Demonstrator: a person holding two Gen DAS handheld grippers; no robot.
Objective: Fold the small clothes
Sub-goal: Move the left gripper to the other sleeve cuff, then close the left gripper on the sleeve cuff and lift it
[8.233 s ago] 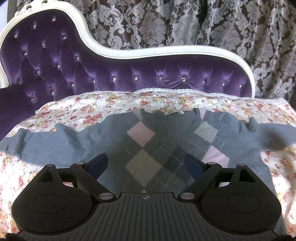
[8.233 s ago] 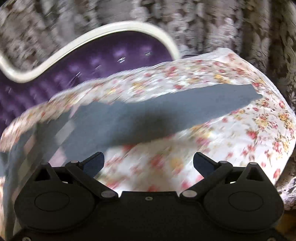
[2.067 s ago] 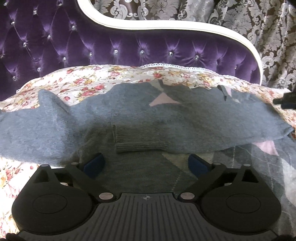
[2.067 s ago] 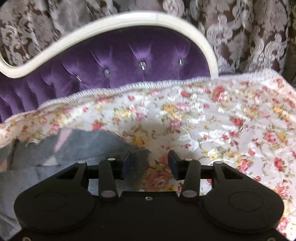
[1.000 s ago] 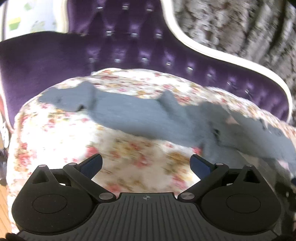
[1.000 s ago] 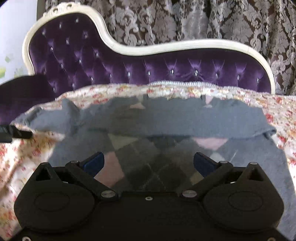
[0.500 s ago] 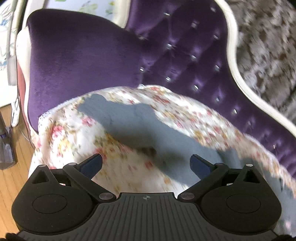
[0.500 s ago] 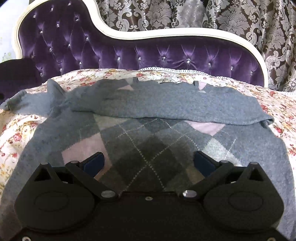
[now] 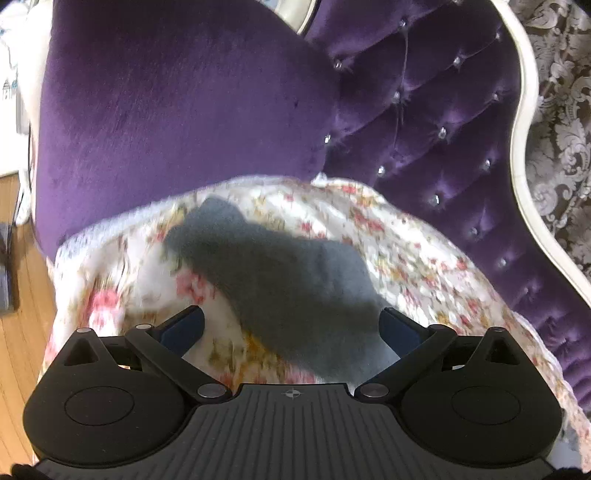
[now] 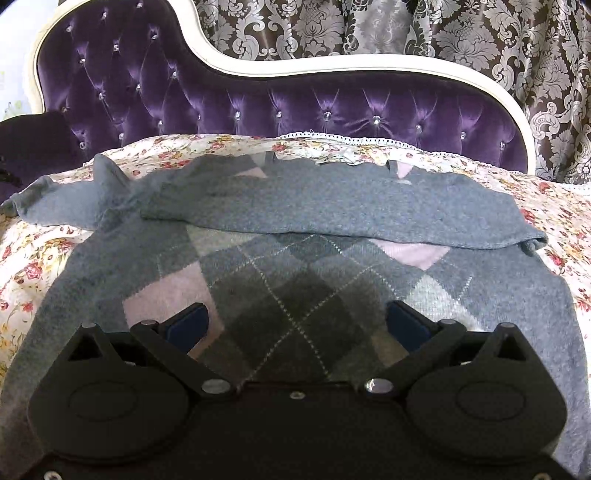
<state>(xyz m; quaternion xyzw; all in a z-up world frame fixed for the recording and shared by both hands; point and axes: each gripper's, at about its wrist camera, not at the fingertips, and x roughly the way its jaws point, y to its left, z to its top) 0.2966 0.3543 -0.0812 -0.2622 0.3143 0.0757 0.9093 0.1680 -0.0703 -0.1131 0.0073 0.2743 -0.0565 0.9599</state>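
Observation:
A small grey argyle sweater [image 10: 288, 280] lies flat on a floral cloth [image 10: 33, 254]. Its right sleeve [image 10: 332, 206] is folded across the chest. Its left sleeve [image 10: 70, 206] still stretches out to the left. My right gripper [image 10: 297, 321] is open and empty, low over the sweater's lower front. In the left wrist view my left gripper [image 9: 291, 326] is open and empty, just above the grey left sleeve [image 9: 280, 273], which runs between its fingers toward the cuff at the cloth's edge.
The floral cloth [image 9: 406, 258] covers the seat of a purple tufted sofa [image 10: 332, 107] with a white frame. The sofa's padded arm [image 9: 166, 103] rises just past the sleeve's cuff. Wooden floor [image 9: 18, 295] shows at the left. Patterned curtains [image 10: 480, 33] hang behind.
My left gripper has swung left along the outstretched sleeve and come closer to it. My right gripper has released the right sleeve, folded across the chest, and backed over the sweater's lower front.

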